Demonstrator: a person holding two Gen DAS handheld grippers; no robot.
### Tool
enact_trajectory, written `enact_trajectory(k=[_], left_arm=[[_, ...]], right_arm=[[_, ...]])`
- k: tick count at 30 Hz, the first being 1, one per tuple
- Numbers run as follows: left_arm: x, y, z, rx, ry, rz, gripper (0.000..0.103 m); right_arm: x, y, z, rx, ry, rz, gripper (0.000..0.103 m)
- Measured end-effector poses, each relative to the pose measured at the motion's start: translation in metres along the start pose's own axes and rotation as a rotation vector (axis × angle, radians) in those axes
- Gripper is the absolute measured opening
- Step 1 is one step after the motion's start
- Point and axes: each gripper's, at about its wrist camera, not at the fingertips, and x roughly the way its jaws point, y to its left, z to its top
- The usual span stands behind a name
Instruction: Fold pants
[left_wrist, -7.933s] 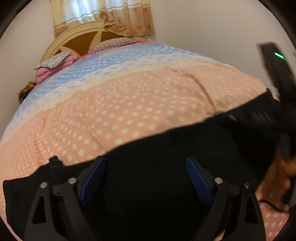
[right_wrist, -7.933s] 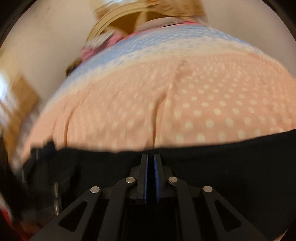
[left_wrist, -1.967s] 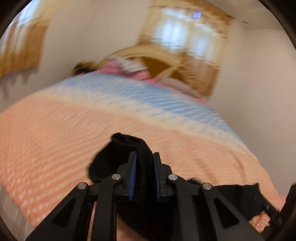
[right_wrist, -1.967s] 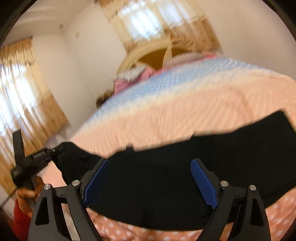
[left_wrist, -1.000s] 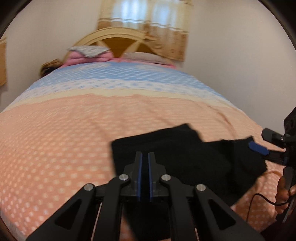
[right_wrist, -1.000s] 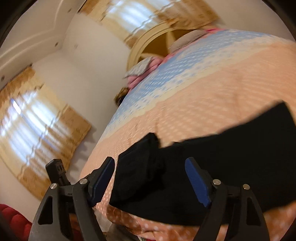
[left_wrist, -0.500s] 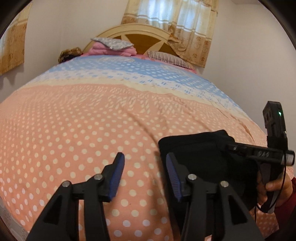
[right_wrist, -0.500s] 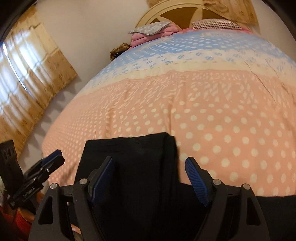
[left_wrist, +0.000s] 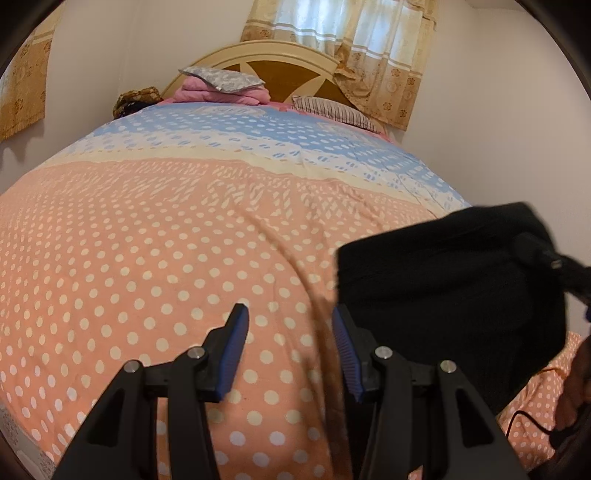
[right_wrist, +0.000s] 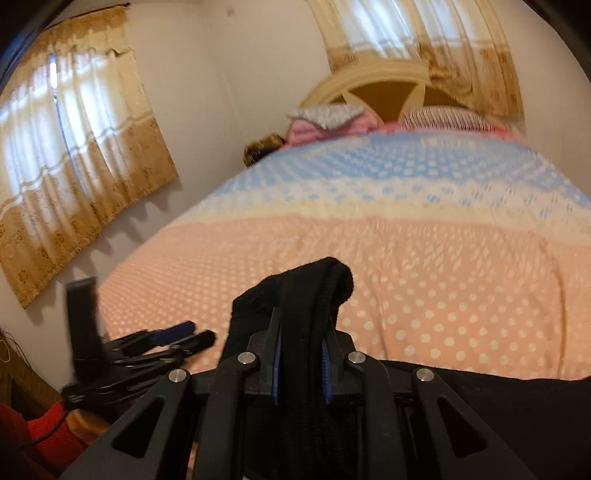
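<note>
The black pants (left_wrist: 443, 280) are a folded bundle lifted off the right side of the peach dotted bedspread (left_wrist: 147, 258). In the right wrist view my right gripper (right_wrist: 301, 363) is closing, and its blue pads press a thick fold of the pants (right_wrist: 295, 295) that sticks up between them. More black cloth (right_wrist: 498, 406) hangs below and to the right. My left gripper (left_wrist: 288, 350) stands open over bare bedspread, just left of the pants, with nothing between its fingers. It also shows, blurred, at the lower left as the left gripper (right_wrist: 166, 336).
Pillows (left_wrist: 221, 83) and a wooden headboard (left_wrist: 266, 59) are at the far end of the bed. Curtained windows (right_wrist: 74, 147) are on the left and back walls. A hand (left_wrist: 572, 398) with a cable is at the right edge. A red sleeve (right_wrist: 48, 435) is at the lower left.
The left gripper opened and let go of the pants. The right gripper closed on the folded pants, rolled and lifted them off the bed.
</note>
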Motion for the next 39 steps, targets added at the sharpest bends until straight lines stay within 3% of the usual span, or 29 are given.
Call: enact_trajectory(k=[6,12,15,20,24,33,35,39], left_arm=[[-0.006,-0.016,0.002,0.035,-0.021,-0.013,0.056],[0.000,-0.041,0.005,0.075,-0.009,-0.036,0.056],[0.001,-0.056,0.005,0.109,-0.006,-0.046,0.056],[0.007,-0.078,0.003,0.162,0.009,-0.049,0.056],[0.012,-0.089,0.000,0.181,0.029,-0.050,0.056],[0.016,-0.123,-0.004,0.259,0.034,-0.097,0.056],[0.016,-0.128,-0.005,0.266,0.038,-0.107,0.056],[0.011,-0.129,-0.007,0.279,0.028,-0.110,0.059]], right_arm=[[-0.068,-0.026,0.003,0.045,-0.051,-0.053,0.017],[-0.130,-0.108,-0.002,0.160,-0.013,-0.175,0.017],[-0.140,-0.163,-0.015,0.256,0.033,-0.184,0.017],[-0.118,-0.231,-0.059,0.353,0.122,-0.208,0.017],[-0.107,-0.244,-0.078,0.377,0.130,-0.215,0.017],[-0.107,-0.232,-0.072,0.307,0.146,-0.256,0.018],[-0.099,-0.239,-0.078,0.310,0.151,-0.263,0.026],[-0.107,-0.252,-0.082,0.392,0.120,-0.195,0.033]])
